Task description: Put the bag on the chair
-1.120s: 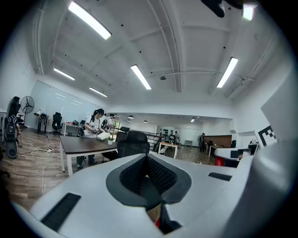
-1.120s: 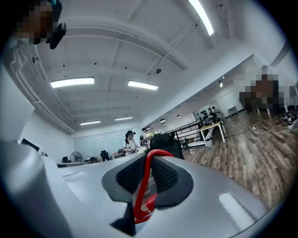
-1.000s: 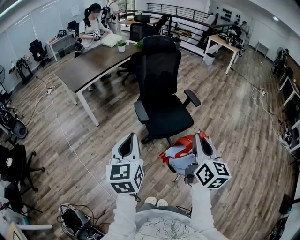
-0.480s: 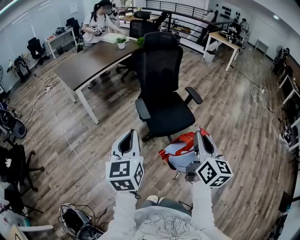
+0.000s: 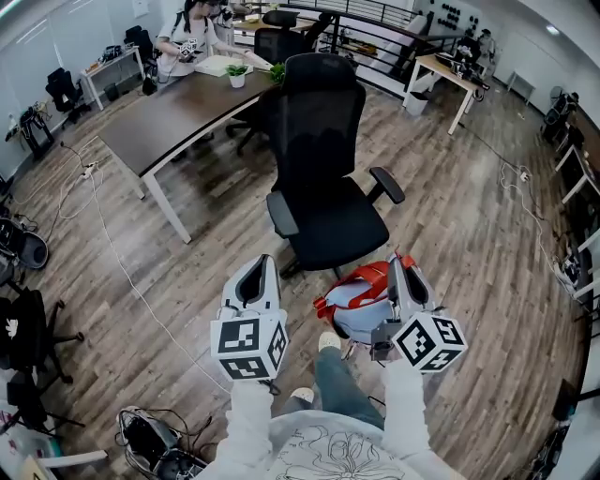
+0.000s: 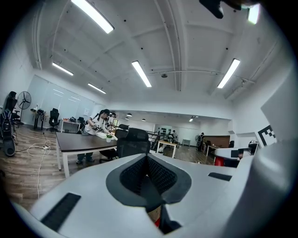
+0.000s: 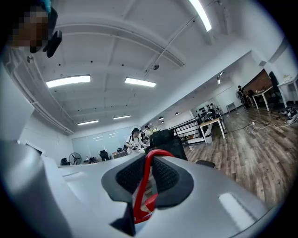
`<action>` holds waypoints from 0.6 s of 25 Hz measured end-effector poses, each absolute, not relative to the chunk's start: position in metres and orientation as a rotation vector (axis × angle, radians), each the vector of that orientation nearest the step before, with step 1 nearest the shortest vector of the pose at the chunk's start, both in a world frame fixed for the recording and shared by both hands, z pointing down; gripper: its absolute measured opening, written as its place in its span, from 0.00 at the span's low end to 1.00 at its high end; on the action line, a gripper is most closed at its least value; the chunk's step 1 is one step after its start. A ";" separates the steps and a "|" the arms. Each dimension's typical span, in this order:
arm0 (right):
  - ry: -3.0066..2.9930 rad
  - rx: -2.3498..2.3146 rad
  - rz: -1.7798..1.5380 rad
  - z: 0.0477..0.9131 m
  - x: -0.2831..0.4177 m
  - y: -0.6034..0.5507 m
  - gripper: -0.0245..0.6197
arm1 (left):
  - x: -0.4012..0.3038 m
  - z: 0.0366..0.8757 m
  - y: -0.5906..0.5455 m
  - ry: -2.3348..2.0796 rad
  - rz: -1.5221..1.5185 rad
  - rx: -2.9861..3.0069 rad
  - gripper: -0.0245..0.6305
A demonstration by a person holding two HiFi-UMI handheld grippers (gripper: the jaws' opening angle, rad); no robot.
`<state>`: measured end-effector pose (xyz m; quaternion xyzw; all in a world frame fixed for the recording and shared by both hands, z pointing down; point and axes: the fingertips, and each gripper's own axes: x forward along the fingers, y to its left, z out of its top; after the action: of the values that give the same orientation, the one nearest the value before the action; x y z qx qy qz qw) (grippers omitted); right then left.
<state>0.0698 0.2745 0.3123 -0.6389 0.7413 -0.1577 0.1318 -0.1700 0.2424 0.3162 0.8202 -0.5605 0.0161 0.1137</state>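
A black office chair (image 5: pixel 323 187) stands on the wood floor just ahead, its seat facing me. The bag (image 5: pixel 361 302), red with a pale grey-blue panel, hangs below and right of the seat's front edge. My right gripper (image 5: pixel 403 270) is shut on the bag's red strap (image 7: pixel 144 179), which runs up between its pads. The chair's back (image 7: pixel 165 139) shows beyond those jaws. My left gripper (image 5: pixel 258 274) hovers to the bag's left, apart from it, shut with nothing between its pads (image 6: pixel 163 174). From the left gripper view the chair (image 6: pixel 132 142) is straight ahead.
A long dark table (image 5: pixel 178 117) stands left of the chair, with a potted plant (image 5: pixel 236 75) and a seated person (image 5: pixel 192 28) at its far end. Cables (image 5: pixel 112 262) trail on the floor at left. A white desk (image 5: pixel 441 75) stands at the back right. My own leg (image 5: pixel 333 375) is stepping forward.
I have walked forward: the chair and table sit slightly nearer and my leg now shows between the grippers. Both grippers and the hanging bag keep their places relative to me.
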 end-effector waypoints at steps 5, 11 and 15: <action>2.170 -1.855 -0.479 0.321 0.082 0.236 0.12 | -0.160 0.325 0.207 -1.658 0.073 2.380 0.05; 2.204 -1.822 -0.470 0.325 0.104 0.168 0.12 | -0.140 0.326 0.145 -1.702 0.073 2.375 0.05; 2.239 -1.788 -0.464 0.323 0.121 0.114 0.12 | -0.123 0.322 0.094 -1.737 0.077 2.366 0.05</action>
<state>0.1208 0.1139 0.3229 -0.6116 0.7659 -0.1587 0.1194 -0.1231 0.0943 0.3225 0.8016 -0.5883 0.0262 0.1026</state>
